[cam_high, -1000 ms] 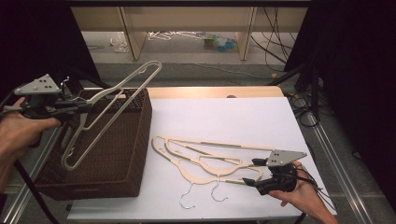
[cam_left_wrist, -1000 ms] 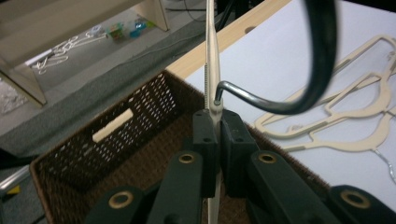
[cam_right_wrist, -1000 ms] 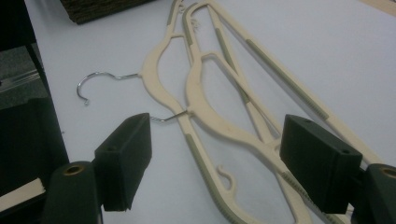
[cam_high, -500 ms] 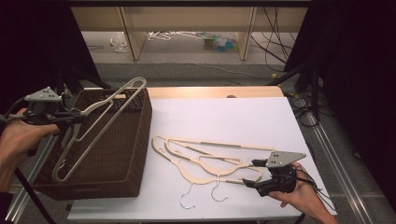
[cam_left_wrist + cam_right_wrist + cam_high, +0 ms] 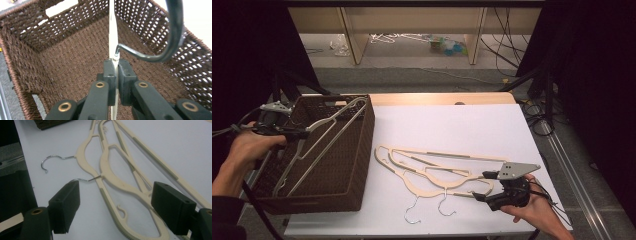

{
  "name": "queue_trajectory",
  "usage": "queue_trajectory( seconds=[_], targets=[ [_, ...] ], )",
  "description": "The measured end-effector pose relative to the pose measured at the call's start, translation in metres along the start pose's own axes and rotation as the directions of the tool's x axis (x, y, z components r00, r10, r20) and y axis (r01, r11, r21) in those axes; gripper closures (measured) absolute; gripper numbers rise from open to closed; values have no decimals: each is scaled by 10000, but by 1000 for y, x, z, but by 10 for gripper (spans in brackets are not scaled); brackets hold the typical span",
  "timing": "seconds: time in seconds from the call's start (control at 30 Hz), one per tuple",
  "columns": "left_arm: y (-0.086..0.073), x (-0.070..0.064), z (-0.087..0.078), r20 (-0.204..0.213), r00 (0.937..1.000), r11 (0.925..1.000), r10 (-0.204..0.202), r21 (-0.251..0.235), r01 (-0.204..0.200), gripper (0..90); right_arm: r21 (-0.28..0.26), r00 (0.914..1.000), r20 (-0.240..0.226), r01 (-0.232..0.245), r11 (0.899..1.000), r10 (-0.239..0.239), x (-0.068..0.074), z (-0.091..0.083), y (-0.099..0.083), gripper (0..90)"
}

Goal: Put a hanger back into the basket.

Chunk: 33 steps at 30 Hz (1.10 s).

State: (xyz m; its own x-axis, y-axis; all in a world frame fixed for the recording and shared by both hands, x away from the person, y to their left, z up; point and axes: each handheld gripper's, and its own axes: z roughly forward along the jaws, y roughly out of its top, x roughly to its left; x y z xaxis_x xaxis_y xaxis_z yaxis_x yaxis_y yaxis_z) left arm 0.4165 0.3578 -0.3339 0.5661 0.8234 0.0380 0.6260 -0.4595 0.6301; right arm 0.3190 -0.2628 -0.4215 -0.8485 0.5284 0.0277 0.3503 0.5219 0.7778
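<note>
At the left of the high view, my left gripper [image 5: 287, 133] hangs over the near-left rim of the brown wicker basket [image 5: 357, 165], and I have it clamped on a cream plastic hanger [image 5: 319, 142] that slants down into the basket from its upper right corner. In the left gripper view my two black pads [image 5: 110, 75] are pressed tight on the hanger's thin edge just below its metal hook [image 5: 160, 50], which curls off to the upper right with the woven basket floor behind it. To the right, on the white tabletop [image 5: 462, 125], two more cream hangers [image 5: 437, 172] lie overlapped in the lower middle of the frame. At lower right, my right gripper [image 5: 484, 187] sits spread wide beside their near end, holding nothing.
</note>
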Motion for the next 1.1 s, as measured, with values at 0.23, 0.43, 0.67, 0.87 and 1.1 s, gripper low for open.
queue_trajectory(
  seconds=[0.23, 0.43, 0.67, 0.87, 1.1],
  targets=[
    [-8, 3, 23, 210, 9997, 9985, -160, 523, 149, 855, 57, 10000, -50, -21, 10000, 22, 1, 1, 0, 244],
    [-11, 5, 34, -129, 9989, 9984, -460, 316, 464, 849, 65, 10000, -15, 4, 10000, -4, 0, 2, -1, 244],
    [-21, 17, 41, -1199, 9893, 9942, -831, -777, 741, 811, 77, 10000, -53, -27, 10000, 28, 0, 1, -2, 244],
    [-30, 29, 37, -2024, 9697, 9905, -1371, -255, 1348, 701, 121, 10000, -65, -24, 9999, 25, 0, 3, -3, 244],
    [-32, 17, 23, -2141, 9475, 9680, -2373, -1340, 2122, 611, 149, 9999, -66, -127, 9998, 128, 0, 4, -4, 244]
  ],
)
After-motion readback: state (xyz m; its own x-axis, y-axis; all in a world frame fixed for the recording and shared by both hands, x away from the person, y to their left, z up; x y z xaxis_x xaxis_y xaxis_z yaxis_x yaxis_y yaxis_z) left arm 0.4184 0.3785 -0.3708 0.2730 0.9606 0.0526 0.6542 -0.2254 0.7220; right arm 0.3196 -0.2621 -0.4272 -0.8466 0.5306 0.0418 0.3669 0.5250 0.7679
